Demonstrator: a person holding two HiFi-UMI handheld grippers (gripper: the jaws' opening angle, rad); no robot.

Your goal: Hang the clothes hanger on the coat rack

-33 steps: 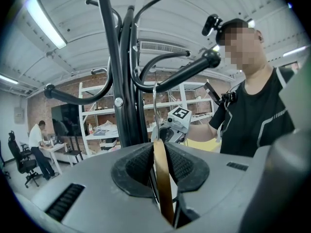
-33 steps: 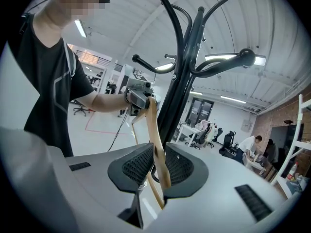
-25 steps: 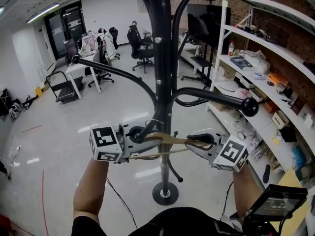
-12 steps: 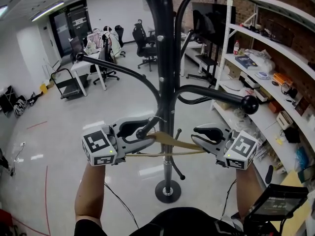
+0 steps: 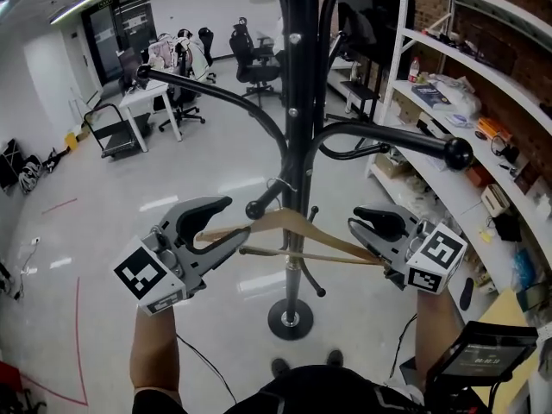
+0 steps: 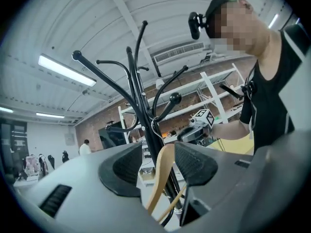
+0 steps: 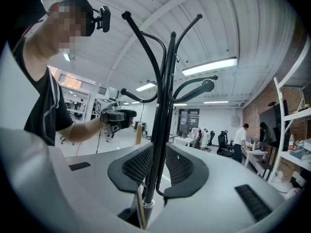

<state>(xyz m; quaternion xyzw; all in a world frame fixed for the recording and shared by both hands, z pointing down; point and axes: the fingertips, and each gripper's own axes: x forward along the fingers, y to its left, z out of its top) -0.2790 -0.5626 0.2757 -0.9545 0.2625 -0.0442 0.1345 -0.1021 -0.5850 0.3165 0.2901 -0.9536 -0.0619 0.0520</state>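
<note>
Clothes hanger [image 5: 319,231] clears left gripper's [image 5: 235,216] jaws (both sides).

No lettering can be read: the marker cubes [image 5: 142,276] [image 5: 435,257] carry only black-and-white square patterns, and the small screen's [image 5: 483,360] display is too blurred.

Left gripper [image 5: 235,216], level, fingers [image 5: 203,210] just opened wide.
</note>
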